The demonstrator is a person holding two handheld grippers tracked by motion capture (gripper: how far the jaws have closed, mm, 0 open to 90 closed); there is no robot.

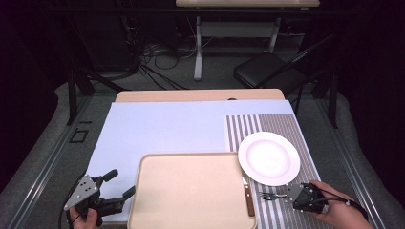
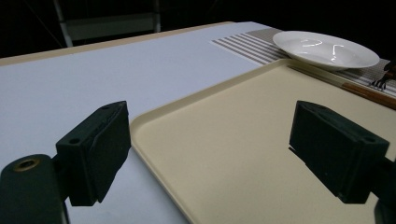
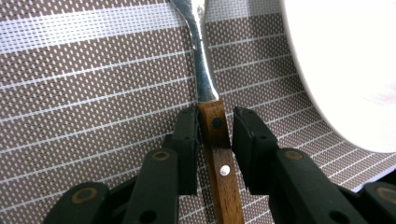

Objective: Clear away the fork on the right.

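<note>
A fork (image 1: 268, 195) with a wooden handle lies on the striped placemat (image 1: 286, 126) just below a white plate (image 1: 269, 157). My right gripper (image 1: 290, 194) is shut on that handle. In the right gripper view the jaws (image 3: 215, 123) clamp the handle's front end, the steel neck of the fork (image 3: 203, 70) runs away from me, and the plate (image 3: 345, 60) is at the right. My left gripper (image 1: 122, 183) stands wide open at the left edge of the beige tray (image 1: 191, 191). In its own view the left gripper (image 2: 210, 140) straddles the rim of the tray (image 2: 243, 121), holding nothing.
A wood-handled knife (image 1: 248, 198) lies along the tray's right rim, between tray and fork. A pale blue mat (image 1: 167, 126) covers the table's left and back. Beyond the table stand a folding chair (image 1: 267, 71) and a desk frame with cables.
</note>
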